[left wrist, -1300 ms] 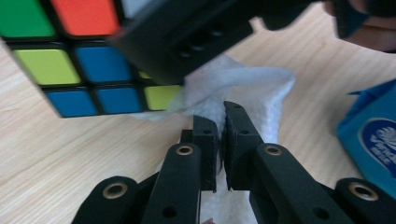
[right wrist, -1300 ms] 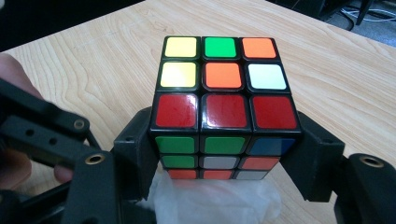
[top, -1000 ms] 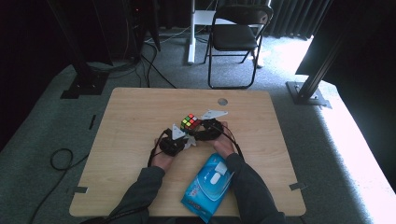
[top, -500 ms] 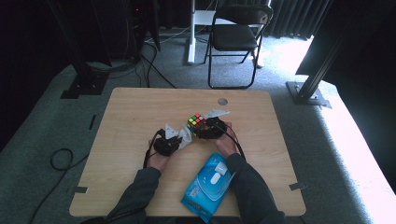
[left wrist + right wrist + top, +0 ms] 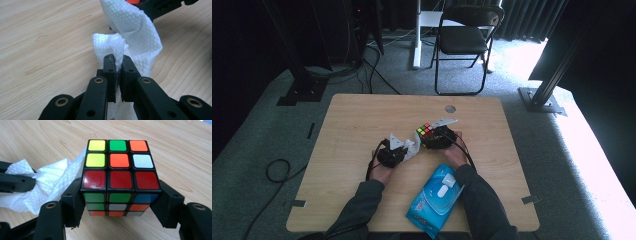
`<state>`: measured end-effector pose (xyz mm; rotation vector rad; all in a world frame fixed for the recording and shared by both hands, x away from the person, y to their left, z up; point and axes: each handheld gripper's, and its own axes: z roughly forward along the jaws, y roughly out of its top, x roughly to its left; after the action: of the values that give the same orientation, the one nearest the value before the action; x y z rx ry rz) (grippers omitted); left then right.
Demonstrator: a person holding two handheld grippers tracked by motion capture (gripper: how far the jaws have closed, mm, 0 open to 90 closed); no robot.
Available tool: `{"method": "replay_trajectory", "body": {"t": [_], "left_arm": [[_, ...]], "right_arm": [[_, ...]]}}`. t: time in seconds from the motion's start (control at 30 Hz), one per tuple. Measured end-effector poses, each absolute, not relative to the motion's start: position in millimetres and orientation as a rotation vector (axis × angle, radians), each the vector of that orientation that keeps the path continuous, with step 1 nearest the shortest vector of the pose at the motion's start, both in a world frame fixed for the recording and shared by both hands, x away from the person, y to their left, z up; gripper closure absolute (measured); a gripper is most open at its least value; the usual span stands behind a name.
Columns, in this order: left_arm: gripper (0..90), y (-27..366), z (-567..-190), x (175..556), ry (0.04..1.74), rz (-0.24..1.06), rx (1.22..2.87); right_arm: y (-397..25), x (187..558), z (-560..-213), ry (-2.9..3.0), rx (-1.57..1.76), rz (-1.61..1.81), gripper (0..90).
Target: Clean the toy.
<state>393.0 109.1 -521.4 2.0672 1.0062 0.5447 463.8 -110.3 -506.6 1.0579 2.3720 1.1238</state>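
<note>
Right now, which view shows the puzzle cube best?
The right gripper view: the puzzle cube sits close up, clamped between the jaws, stickers clear. The high view shows it small; the left gripper view catches an orange sliver.

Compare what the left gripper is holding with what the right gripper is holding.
The left gripper pinches a white wipe, soft and crumpled; the right gripper clamps a puzzle cube, rigid and many-coloured. The left jaws are nearly closed on thin cloth; the right jaws stand wide apart against the cube's sides. Both are firmly gripped over the wooden table.

Lab or studio: black curtains (image 5: 522, 20), metal stands (image 5: 544, 85), floor cables (image 5: 377, 70), folding chair (image 5: 464, 40).
</note>
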Motion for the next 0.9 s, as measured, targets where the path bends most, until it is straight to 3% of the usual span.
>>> {"method": "replay_trajectory", "body": {"t": [0.9], "left_arm": [[84.6, 111.5, -522.3, 393.4, 1.015, 0.541, 2.062]], "right_arm": [[-102.5, 460.3, -516.4, 2.428, 1.049, 1.031, 33.5]]}}
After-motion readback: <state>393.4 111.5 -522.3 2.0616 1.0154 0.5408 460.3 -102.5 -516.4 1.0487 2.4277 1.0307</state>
